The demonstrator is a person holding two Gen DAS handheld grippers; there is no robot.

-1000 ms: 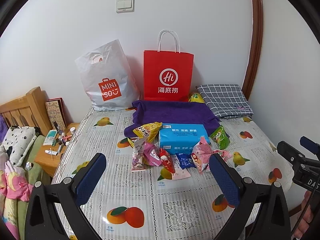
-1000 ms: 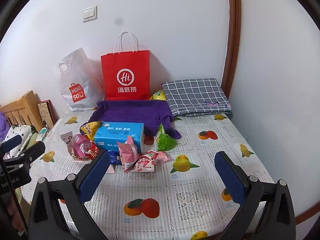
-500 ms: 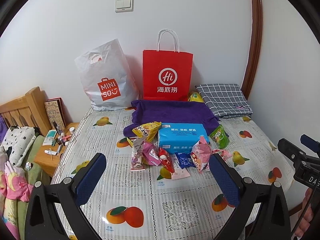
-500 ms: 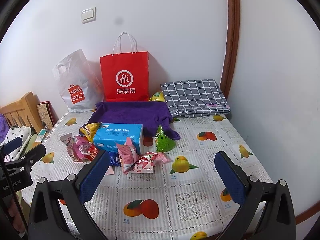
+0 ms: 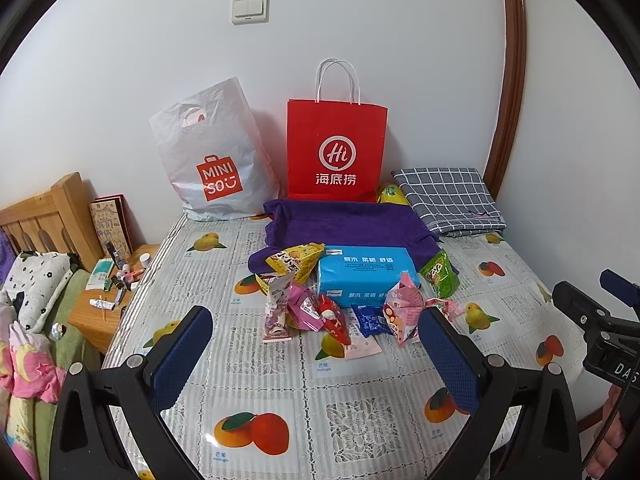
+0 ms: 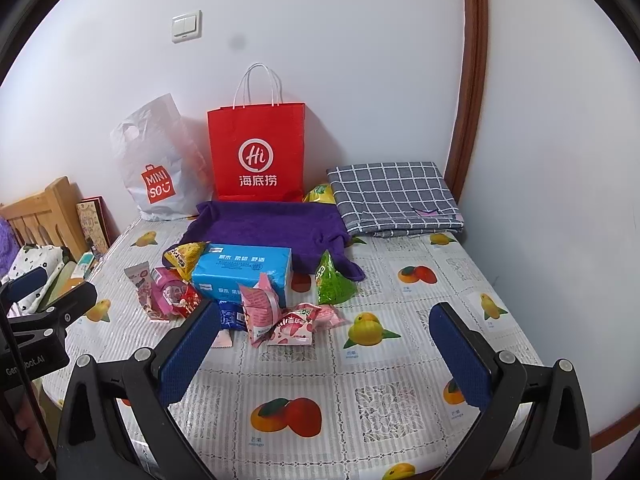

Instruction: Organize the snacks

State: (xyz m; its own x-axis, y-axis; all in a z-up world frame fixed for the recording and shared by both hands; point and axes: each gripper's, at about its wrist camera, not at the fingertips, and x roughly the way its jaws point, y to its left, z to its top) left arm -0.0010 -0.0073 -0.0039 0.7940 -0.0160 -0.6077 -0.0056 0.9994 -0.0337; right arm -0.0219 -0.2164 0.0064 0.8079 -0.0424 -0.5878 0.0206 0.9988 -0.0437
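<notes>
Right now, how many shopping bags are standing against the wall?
2. The white Miniso plastic bag leans on the wall at back left; the red paper bag stands upright to its right, behind the purple towel. None looks hidden.

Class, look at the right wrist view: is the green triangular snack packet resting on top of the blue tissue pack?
No. The green triangular snack packet stands on the tablecloth to the right of the blue tissue pack, not on top of it.
</notes>
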